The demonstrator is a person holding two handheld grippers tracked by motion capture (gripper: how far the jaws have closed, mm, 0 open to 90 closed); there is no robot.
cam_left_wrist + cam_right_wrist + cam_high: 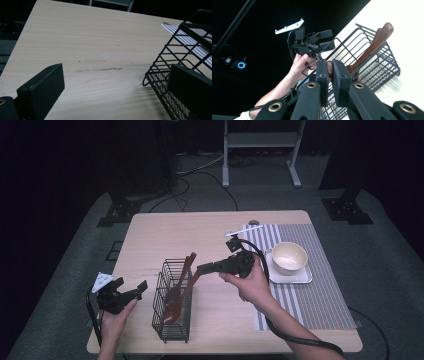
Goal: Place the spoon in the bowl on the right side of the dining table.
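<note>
A black wire basket (171, 320) stands on the wooden table (150, 235), left of centre, with two brown wooden spoons in it. My right gripper (202, 268) reaches in from the right above the basket, shut on the handle of one wooden spoon (186, 292) whose bowl lies down in the basket. In the right gripper view the brown handle (329, 71) sits between the pads of the right gripper (329, 65). The second spoon (189, 261) (375, 42) leans on the basket's far rim. My left gripper (135, 290) (116, 75) hovers left of the basket (172, 57), open and empty.
A cream bowl (289, 257) rests on a white square plate (302, 278) on a striped placemat (310, 305) at the table's right. A white utensil (236, 233) lies at the mat's far left corner. Bare tabletop stretches behind the basket and to its left.
</note>
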